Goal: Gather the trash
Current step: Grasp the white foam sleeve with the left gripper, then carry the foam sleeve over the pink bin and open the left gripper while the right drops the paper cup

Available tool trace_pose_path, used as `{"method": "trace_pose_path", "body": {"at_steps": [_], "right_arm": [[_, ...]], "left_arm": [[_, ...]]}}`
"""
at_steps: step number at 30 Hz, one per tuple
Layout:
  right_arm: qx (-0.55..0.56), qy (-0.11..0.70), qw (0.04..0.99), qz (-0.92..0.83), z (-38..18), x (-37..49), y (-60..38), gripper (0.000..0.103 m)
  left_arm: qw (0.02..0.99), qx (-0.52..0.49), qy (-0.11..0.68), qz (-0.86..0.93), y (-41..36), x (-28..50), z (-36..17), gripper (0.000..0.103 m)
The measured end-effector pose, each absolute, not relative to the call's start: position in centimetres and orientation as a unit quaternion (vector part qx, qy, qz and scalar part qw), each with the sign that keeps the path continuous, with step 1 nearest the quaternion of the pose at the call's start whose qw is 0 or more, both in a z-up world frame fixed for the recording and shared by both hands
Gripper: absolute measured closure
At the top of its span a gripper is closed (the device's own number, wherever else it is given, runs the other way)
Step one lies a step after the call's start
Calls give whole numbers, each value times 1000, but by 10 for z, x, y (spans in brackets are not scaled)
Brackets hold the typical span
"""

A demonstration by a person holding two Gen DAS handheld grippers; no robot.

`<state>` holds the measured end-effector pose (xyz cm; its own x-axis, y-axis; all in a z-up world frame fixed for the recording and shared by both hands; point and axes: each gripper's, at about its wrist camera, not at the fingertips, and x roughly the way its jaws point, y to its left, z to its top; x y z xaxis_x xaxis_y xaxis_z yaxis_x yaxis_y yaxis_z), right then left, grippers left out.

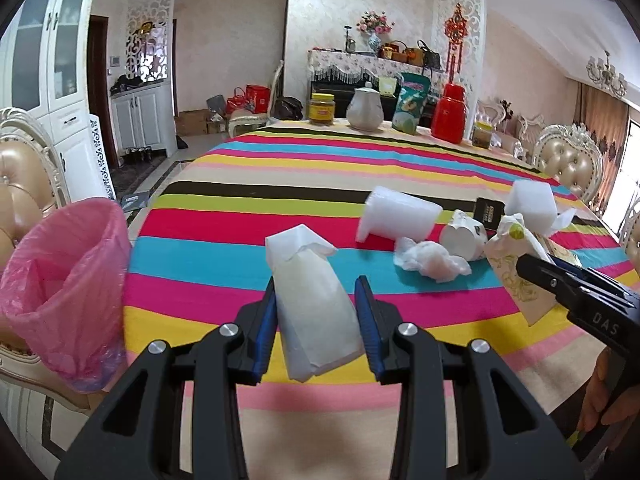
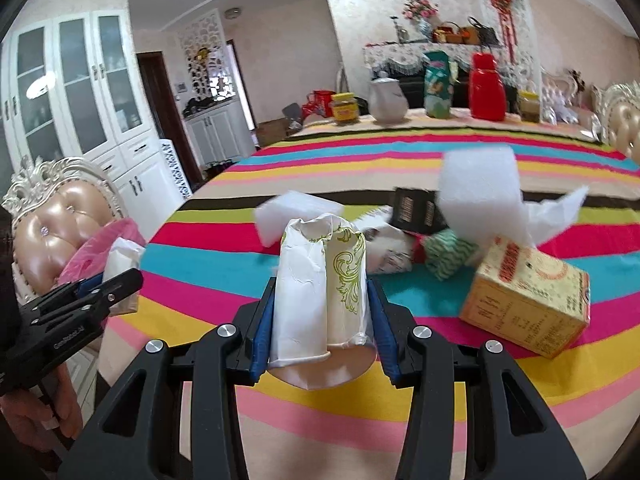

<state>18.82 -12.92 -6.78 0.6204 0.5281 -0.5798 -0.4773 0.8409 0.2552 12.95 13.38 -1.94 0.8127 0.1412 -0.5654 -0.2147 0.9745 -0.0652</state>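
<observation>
My left gripper [image 1: 318, 292] is shut on a white foam wrap piece [image 1: 316, 308], held above the striped tablecloth [image 1: 224, 240]. A bin with a pink bag [image 1: 64, 280] stands to its left, on a chair. My right gripper [image 2: 322, 292] is shut on a crushed paper cup with green scrollwork [image 2: 320, 288]; it also shows in the left wrist view [image 1: 516, 276]. More trash lies on the table: white foam blocks [image 1: 396, 216], a crumpled tissue [image 1: 430, 262], another paper cup [image 1: 464, 236], a black packet [image 2: 416, 210], a green wrapper [image 2: 448, 252] and a yellow box [image 2: 528, 300].
A yellow jar [image 1: 322, 109], white teapot [image 1: 365, 109], green bag [image 1: 412, 105], red thermos [image 1: 450, 113] and a small jar [image 1: 482, 134] stand at the table's far edge. Padded chairs [image 1: 568, 160] flank the table. White cabinets [image 1: 52, 64] are at left.
</observation>
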Motion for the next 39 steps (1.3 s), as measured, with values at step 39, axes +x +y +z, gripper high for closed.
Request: {"method": "trace_pose_path", "body": {"at_steps": [39], "right_arm": [[-80,270,807,519,-11,144,186,59]], "left_arm": [[921,-106,235,292,391,33,10,66]]}}
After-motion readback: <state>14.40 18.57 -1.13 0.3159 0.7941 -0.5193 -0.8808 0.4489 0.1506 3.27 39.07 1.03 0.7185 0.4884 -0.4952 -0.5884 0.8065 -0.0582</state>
